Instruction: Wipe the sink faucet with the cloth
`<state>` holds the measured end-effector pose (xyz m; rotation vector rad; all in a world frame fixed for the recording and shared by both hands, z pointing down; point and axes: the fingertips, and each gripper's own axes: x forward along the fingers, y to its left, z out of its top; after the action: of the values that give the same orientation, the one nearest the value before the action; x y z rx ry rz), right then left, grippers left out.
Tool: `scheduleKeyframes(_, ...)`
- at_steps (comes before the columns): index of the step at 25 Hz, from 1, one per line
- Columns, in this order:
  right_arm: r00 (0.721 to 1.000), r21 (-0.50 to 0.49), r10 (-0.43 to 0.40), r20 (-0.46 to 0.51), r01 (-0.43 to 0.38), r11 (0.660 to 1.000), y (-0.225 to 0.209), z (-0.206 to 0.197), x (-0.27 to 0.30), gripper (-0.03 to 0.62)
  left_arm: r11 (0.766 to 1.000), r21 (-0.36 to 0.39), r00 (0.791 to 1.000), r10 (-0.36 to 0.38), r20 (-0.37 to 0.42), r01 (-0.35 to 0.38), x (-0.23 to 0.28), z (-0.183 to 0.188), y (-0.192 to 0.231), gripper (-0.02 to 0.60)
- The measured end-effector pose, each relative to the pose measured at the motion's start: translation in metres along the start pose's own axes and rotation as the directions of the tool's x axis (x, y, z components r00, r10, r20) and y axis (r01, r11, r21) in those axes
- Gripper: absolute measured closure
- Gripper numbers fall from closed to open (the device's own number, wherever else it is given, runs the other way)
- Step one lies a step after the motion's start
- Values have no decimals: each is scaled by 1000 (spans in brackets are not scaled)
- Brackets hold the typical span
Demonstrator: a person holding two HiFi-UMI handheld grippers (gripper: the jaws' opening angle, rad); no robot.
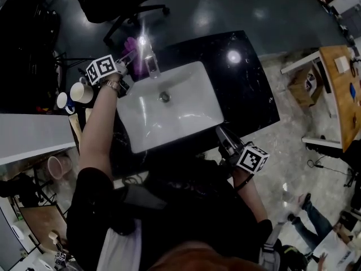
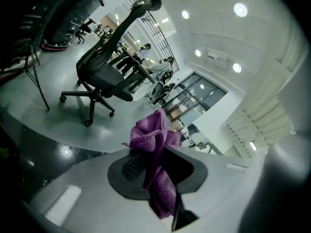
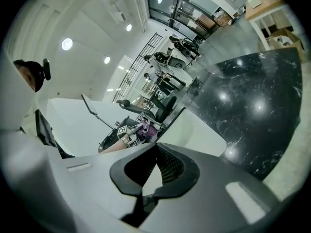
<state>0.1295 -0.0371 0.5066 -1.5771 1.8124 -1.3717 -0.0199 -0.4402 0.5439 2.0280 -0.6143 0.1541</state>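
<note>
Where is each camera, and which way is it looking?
Head view: on the person's head, facing steeply down at the sink and faucet; both arms and dark top show.
Left gripper view: rides the left gripper, facing past its jaws, shut on the purple cloth, towards an office chair.
Right gripper view: rides the right gripper, jaws shut and empty, facing across the sink at the left arm.
Shared: purple cloth in all three; sink in head and right gripper views.
</note>
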Motion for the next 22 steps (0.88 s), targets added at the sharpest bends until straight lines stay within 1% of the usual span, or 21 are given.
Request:
scheduleKeyframes(2, 1000, 25, -11, -3, 11, 1000, -4, -6, 3, 582, 999, 6, 999, 40, -27, -40, 7, -11, 13, 503)
scheduleKeyframes(6, 1000, 37, -22, -14, 23, 999, -8, -14, 9, 582, 997, -17, 996, 76, -34, -77, 14, -20, 33, 503)
scheduleKeyframes(11, 999, 82, -43, -27, 45, 996, -20, -26, 16, 582, 985, 34, 982, 173, -77, -171, 25, -34, 53, 505)
scheduleKeyframes(13, 999, 83, -40, -26, 42, 996, -21, -27, 19, 582, 980, 42, 977, 195, -80, -192, 27, -35, 55, 506)
scheduleKeyframes(17, 999, 79, -29, -17, 30, 996, -19, -25, 20, 582, 978, 33, 974, 210, -90, -208, 27, -38, 58, 506)
scheduleKeyframes(19, 999, 79, -27, -18, 28, 996, -17, -24, 20, 582, 977, 15, 972, 215, -93, -215, 27, -38, 60, 506)
scheduleKeyframes(21, 1000, 69, -24, -19, 25, 997, -16, -22, 17, 582, 980, -24, 977, 193, -89, -196, 26, -38, 59, 506)
scheduleKeyframes(22, 1000, 58, -22, -19, 23, 998, -14, -19, 16, 582, 985, -46, 983, 164, -78, -168, 24, -35, 55, 506)
